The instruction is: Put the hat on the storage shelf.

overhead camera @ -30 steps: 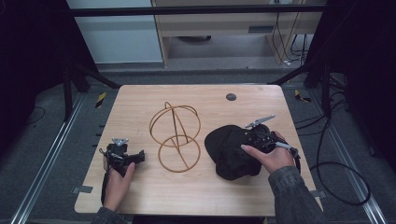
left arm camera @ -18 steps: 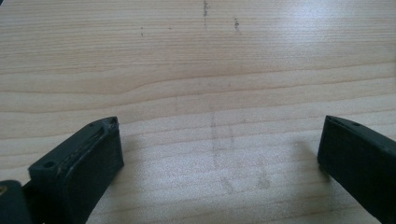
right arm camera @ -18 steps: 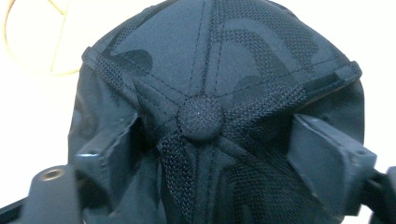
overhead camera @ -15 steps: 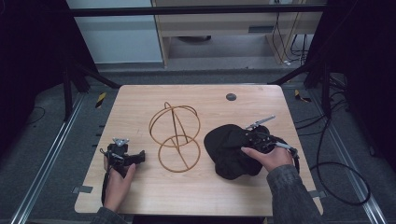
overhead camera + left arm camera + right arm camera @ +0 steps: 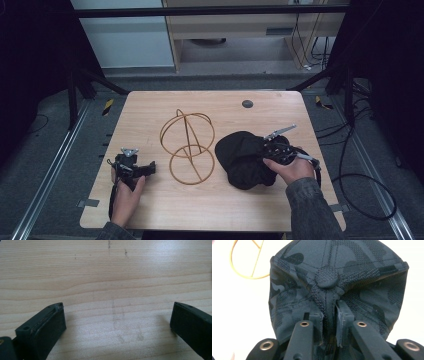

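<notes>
A black camouflage cap (image 5: 242,159) lies on the right half of the wooden table (image 5: 210,210). My right gripper (image 5: 266,150) is shut on a pinched fold of the cap (image 5: 329,285) just below its top button; the jaws nearly meet around the fabric, midway at the gripper's tip (image 5: 329,320). A gold wire stand (image 5: 188,146), made of rings on an upright rod, sits at the table's middle, left of the cap; part of it (image 5: 247,260) shows beyond the cap. My left gripper (image 5: 144,170) rests near the table's front left, open (image 5: 117,322), with only bare wood between its jaws.
A small dark round disc (image 5: 247,104) lies near the table's far edge. Black cable (image 5: 350,175) trails off the right side. Metal rails (image 5: 45,175) run along the floor at both sides, and a cabinet (image 5: 240,25) stands beyond the table.
The right hand and gripper have shifted slightly on the cap, bunching its fabric. The left gripper has stayed where it was.
</notes>
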Demonstrator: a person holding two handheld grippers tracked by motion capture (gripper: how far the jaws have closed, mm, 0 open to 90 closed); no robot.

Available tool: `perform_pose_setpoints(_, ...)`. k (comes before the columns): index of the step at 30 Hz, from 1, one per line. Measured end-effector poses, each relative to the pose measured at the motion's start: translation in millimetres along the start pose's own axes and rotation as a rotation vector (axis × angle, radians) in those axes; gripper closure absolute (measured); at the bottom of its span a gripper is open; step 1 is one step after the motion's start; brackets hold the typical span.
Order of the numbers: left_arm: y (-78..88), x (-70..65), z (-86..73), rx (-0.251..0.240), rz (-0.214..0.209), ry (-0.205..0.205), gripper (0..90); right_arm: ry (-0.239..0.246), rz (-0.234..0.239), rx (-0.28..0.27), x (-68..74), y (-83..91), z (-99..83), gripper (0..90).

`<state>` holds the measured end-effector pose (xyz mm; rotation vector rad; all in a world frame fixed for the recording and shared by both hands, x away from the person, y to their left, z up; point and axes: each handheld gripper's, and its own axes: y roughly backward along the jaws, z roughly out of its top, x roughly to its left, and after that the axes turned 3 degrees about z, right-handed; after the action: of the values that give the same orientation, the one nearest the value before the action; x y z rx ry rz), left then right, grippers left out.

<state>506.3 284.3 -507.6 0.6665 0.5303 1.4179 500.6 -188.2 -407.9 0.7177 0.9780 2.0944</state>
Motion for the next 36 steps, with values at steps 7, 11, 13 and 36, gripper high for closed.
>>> perform_pose_setpoints(7,0.3,-0.2,-0.2,0.001,-0.001,-0.002,0.0,-0.026,0.026,-0.007,-3.1,6.5,8.3,84.7)
perform_pose_setpoints(11,0.4,-0.4,-0.3,0.001,-0.001,-0.002,0.0,-0.064,0.054,-0.016,-6.6,11.5,14.5,85.4)
perform_pose_setpoints(13,0.4,-0.4,-0.3,0.001,-0.001,-0.002,0.0,-0.075,0.071,-0.034,-8.9,16.3,17.6,85.6)
perform_pose_setpoints(36,0.4,-0.4,-0.4,0.001,-0.002,-0.002,0.0,-0.224,0.092,-0.305,-23.4,88.8,33.7,85.8)
